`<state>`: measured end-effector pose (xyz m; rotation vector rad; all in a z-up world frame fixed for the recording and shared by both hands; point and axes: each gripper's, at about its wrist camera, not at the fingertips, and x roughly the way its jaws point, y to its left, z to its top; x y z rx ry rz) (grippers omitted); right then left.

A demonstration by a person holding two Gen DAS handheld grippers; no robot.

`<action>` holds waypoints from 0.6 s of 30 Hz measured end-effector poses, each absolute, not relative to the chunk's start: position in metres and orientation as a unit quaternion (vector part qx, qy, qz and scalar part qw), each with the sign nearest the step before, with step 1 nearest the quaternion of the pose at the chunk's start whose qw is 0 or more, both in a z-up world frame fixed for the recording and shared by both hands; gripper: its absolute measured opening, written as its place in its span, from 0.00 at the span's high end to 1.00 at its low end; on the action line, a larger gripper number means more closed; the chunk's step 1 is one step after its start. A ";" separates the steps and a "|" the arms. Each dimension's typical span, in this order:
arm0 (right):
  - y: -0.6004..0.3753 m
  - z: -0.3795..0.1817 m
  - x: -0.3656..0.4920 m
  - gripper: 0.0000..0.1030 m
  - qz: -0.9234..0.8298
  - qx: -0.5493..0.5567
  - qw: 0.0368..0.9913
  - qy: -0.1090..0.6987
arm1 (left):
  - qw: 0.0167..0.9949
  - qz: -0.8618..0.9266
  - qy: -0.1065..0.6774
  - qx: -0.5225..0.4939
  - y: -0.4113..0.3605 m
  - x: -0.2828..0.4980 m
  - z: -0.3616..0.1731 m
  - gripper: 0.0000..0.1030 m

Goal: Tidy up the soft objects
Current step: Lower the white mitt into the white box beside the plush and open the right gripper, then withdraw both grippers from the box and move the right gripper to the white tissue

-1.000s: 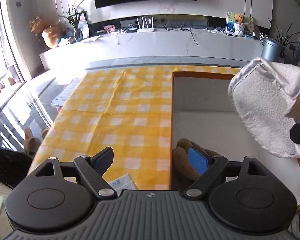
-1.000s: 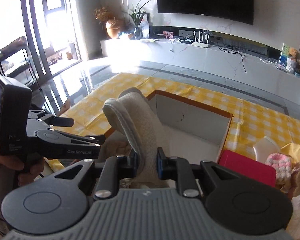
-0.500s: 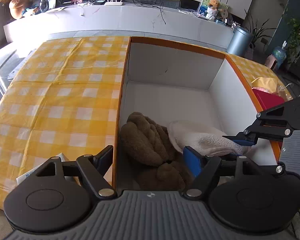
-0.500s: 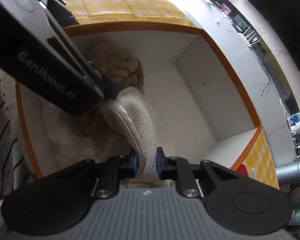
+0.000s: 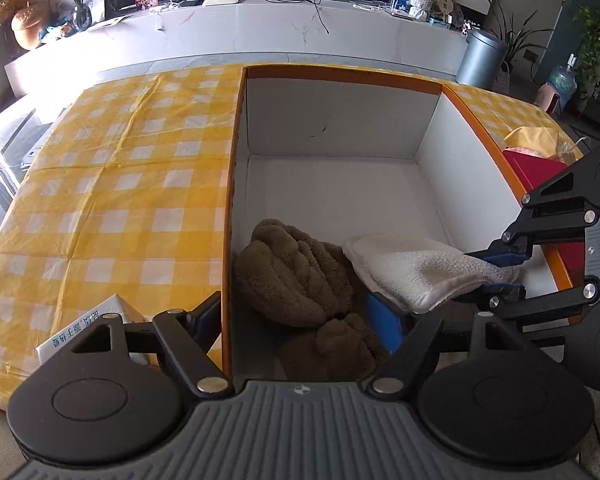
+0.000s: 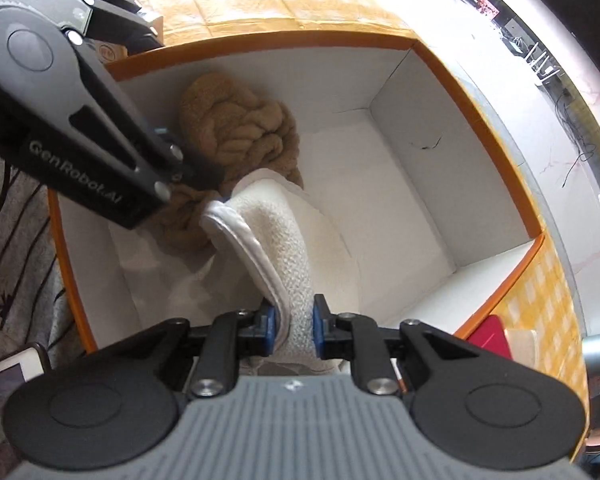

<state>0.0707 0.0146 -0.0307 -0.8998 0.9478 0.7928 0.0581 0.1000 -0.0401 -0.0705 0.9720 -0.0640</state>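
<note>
Over the box: both grippers point down into the box (image 5: 466, 148), which is white inside with an orange rim and sits on the yellow checked cloth (image 5: 112, 184)
Right gripper (image 6: 293, 328): jaws narrow, blue pads pinching one end of the white towel (image 6: 276, 236); in the left view it comes in from the right edge (image 5: 496, 272)
White towel: folded, stitched hem along one side; it runs from the right jaws out over the box floor (image 5: 416, 266), its far end lying against the brown towel
Brown towel (image 5: 296, 272): rumpled heap in the near left corner of the box, against the left wall; also seen under the left gripper's arm in the right view (image 6: 236, 128)
Left gripper (image 5: 300, 328): jaws wide, nothing between the pads; one finger is outside the box's left wall over the cloth, the other inside the box beside the brown towel, with the blue pad (image 5: 384, 326) showing; whether it touches the towel I cannot tell
Box floor: bare behind the two towels, faint dark mark on the far wall
Beside the box, right: red item (image 5: 540, 168) with pink and yellow soft things behind it, too small to name
Beside the box, left: white carton (image 5: 88, 330) with printed characters on the cloth, just beside the left finger
Background: long white counter (image 5: 260, 36), plants, grey bin (image 5: 482, 58)
</note>
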 end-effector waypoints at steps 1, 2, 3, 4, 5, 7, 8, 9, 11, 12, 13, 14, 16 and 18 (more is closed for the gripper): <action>0.020 -0.034 0.074 0.84 0.349 -0.432 0.713 0.428 | 0.882 -0.032 0.468 -0.042 0.102 0.058 -0.039 0.16; 0.023 -0.039 0.070 0.83 0.347 -0.441 0.701 0.440 | 0.882 -0.034 0.468 -0.048 0.104 0.058 -0.039 0.16; 0.024 -0.043 0.074 0.82 0.358 -0.432 0.685 0.465 | 0.881 -0.038 0.469 -0.055 0.107 0.058 -0.039 0.16; 0.024 -0.045 0.077 0.77 0.373 -0.413 0.673 0.487 | 0.880 -0.042 0.468 -0.061 0.110 0.058 -0.039 0.16; 0.024 -0.046 0.079 0.77 0.380 -0.399 0.668 0.501 | 0.880 -0.045 0.468 -0.068 0.113 0.058 -0.038 0.16; 0.019 -0.041 0.081 0.68 0.377 -0.385 0.666 0.516 | 0.879 -0.048 0.468 -0.076 0.117 0.056 -0.035 0.16; 0.016 -0.036 0.083 0.58 0.374 -0.377 0.673 0.514 | 0.881 -0.045 0.465 -0.078 0.118 0.055 -0.032 0.17; 0.014 -0.029 0.084 0.52 0.371 -0.367 0.682 0.511 | 0.884 -0.045 0.458 -0.079 0.119 0.052 -0.027 0.18; 0.004 -0.013 0.088 0.38 0.377 -0.331 0.695 0.515 | 0.894 -0.051 0.437 -0.082 0.121 0.046 -0.015 0.18; 0.000 -0.005 0.089 0.30 0.388 -0.309 0.698 0.517 | 0.899 -0.052 0.427 -0.083 0.122 0.043 -0.010 0.18; -0.004 0.003 0.088 0.18 0.398 -0.291 0.701 0.515 | 0.904 -0.054 0.415 -0.084 0.123 0.040 -0.004 0.18; -0.007 0.010 0.085 0.16 0.406 -0.278 0.706 0.509 | 0.909 -0.052 0.405 -0.085 0.123 0.037 0.001 0.18; -0.013 0.025 0.071 0.16 0.406 -0.258 0.726 0.491 | 0.916 -0.041 0.388 -0.089 0.125 0.033 0.010 0.17; -0.019 0.043 0.055 0.15 0.388 -0.242 0.760 0.462 | 0.925 -0.023 0.370 -0.084 0.124 0.027 0.020 0.17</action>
